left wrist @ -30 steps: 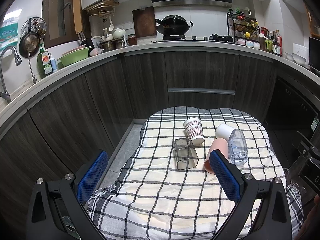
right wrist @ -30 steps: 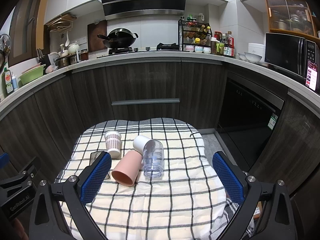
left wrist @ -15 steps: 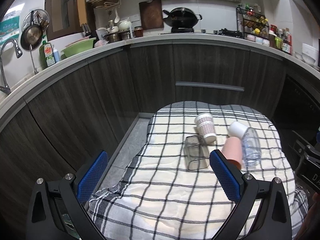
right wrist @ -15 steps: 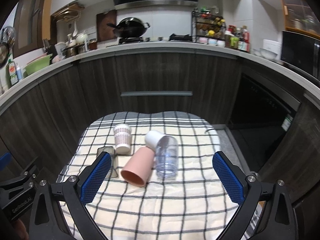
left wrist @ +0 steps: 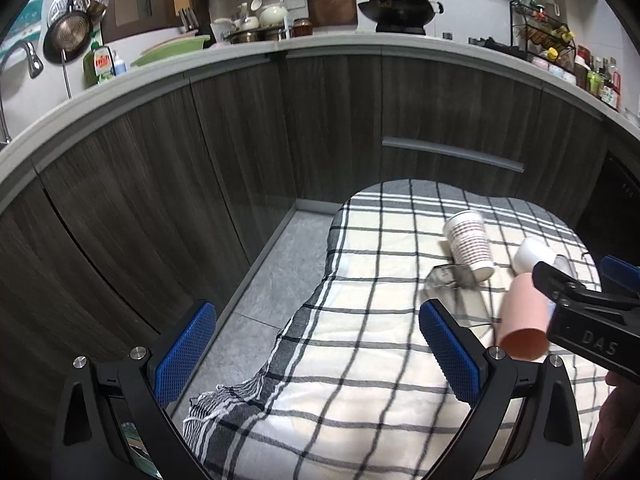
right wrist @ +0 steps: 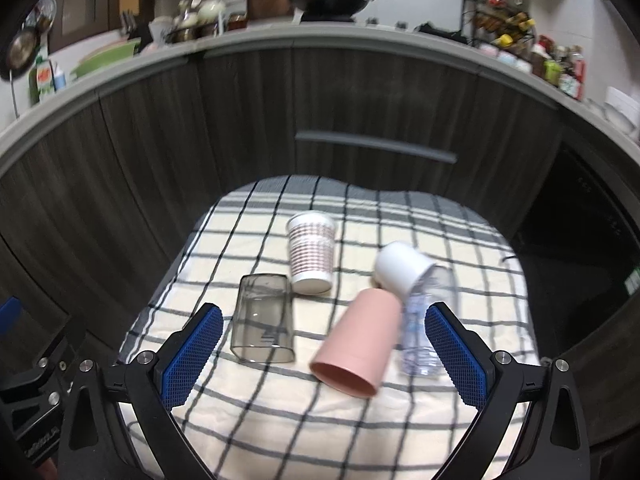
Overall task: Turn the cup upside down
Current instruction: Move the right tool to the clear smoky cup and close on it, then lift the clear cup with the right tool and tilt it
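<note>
Down at lower centre of the right wrist view, the pink cup (right wrist: 357, 344) lies on its side on the checked cloth (right wrist: 280, 420), long axis diagonal, mouth pointing toward the lower right, base toward the white cup (right wrist: 402, 266). Both the right gripper (right wrist: 324, 354) and the left gripper (left wrist: 316, 354) have their jaws spread wide, holding nothing.

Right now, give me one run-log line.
left gripper: open, empty | right gripper: open, nearing pink cup | pink cup: on its side | flip: not begun
</note>
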`<state>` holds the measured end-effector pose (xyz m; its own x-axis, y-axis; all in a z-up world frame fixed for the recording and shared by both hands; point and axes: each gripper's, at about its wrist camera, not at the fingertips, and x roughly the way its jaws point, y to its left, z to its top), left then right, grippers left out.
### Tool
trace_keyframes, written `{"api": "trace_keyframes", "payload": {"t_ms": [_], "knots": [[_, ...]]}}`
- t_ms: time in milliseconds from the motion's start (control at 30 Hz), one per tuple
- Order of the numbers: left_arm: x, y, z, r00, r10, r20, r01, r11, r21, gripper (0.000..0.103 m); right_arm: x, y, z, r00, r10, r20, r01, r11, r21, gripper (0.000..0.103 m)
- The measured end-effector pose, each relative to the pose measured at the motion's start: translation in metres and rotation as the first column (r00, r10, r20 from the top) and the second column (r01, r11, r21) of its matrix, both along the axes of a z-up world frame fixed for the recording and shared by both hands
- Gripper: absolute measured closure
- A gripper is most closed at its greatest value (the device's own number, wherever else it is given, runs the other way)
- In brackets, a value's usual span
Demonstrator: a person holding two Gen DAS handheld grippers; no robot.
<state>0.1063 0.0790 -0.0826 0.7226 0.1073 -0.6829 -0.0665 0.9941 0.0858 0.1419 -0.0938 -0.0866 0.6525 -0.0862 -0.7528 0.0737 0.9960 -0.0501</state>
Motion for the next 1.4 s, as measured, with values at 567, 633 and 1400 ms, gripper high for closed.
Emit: {"api": "trace_keyframes", "payload": {"t_ms": [567, 633, 1400], "knots": [[0.057, 0.011, -0.069, 0.988, -0.039, -0.152, 0.037, 0.999, -0.014, 0.000, 0.094, 0.030, -0.092, 0.967, 0.059, -0.249, -0.054, 0.998, 0.030, 0.003], [0.060, 0.012, -0.075, 0.986, -0.040, -0.163, 0.038, 0.999, -0.014, 0.000, 0.099, 0.033, -0.099, 0.961, 0.065, -0.268, -0.059, 0.998, 0.030, 0.003], [0.057, 0.012, -0.079, 0.983, -0.039, -0.178, 0.036, 0.999, -0.019, 0.000, 0.104, 0.039, -0.132, 0.927, 0.099, -0.362, -0.063, 0.992, 0.111, 0.037]]}}
